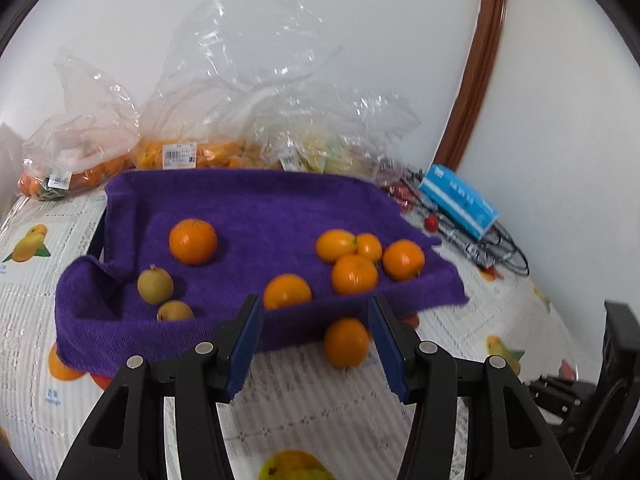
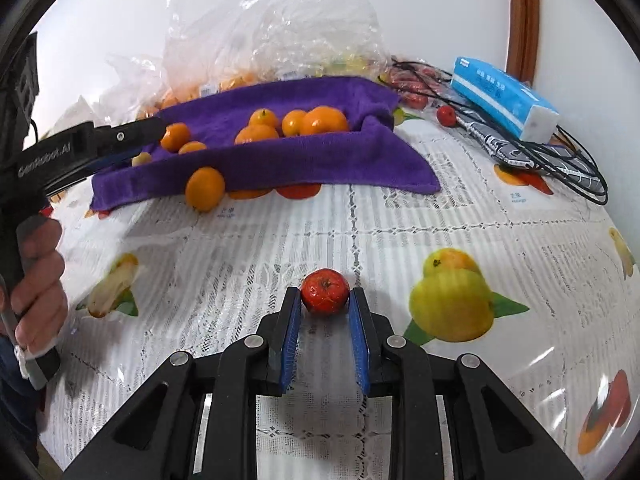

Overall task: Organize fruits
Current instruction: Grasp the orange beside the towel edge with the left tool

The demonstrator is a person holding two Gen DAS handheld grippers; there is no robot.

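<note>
A tray draped in a purple towel (image 1: 248, 204) holds several oranges (image 1: 193, 241) and two small green-brown fruits (image 1: 155, 284). One loose orange (image 1: 346, 342) lies on the tablecloth just in front of the tray. My left gripper (image 1: 315, 304) hovers open before the tray's near edge, nothing between its blue pads, the loose orange just inside its right finger. In the right wrist view my right gripper (image 2: 325, 295) is shut on a small red fruit (image 2: 324, 290) low over the tablecloth. The left gripper (image 2: 120, 140) reaches toward the tray (image 2: 320, 160) from the left, near the loose orange (image 2: 205, 189).
Clear plastic bags of fruit (image 1: 224, 120) stand behind the tray against the wall. At the right rear lie a blue tissue pack (image 2: 504, 98), black cables (image 2: 560, 160) and another small red fruit (image 2: 446, 115). A person's hand (image 2: 38, 280) holds the left gripper's handle.
</note>
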